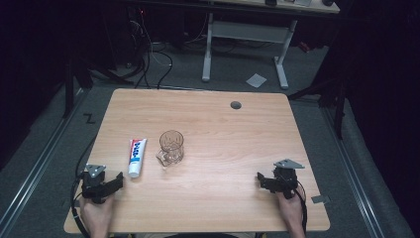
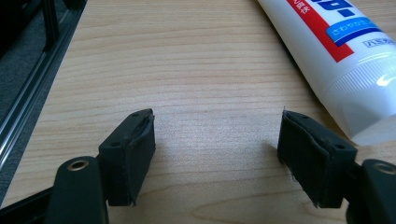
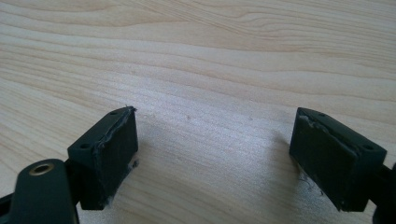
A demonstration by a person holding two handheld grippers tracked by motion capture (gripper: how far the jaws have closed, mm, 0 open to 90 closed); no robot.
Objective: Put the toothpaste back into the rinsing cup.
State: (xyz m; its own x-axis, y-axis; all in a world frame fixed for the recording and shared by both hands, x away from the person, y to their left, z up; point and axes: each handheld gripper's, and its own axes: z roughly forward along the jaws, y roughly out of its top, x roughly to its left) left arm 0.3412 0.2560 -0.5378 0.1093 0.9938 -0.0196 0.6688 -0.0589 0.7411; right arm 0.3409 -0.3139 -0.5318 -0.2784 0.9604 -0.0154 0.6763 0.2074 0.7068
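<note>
Left gripper (image 2: 217, 140) jaws wide and empty; toothpaste tube (image 2: 327, 51) lies just right: centre over it before closing.

Dim room, grey carpet (image 1: 44, 163) — white-legged desk (image 1: 247, 29), floor cables (image 1: 158, 64)

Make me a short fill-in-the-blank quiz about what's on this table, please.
1. The toothpaste tube lies to the ____ of the glass mug in the high view.
2. The left gripper has its jaws ____.
3. Between the jaws of the right gripper shows bare ____.

Missing words: left; open; wood
</note>
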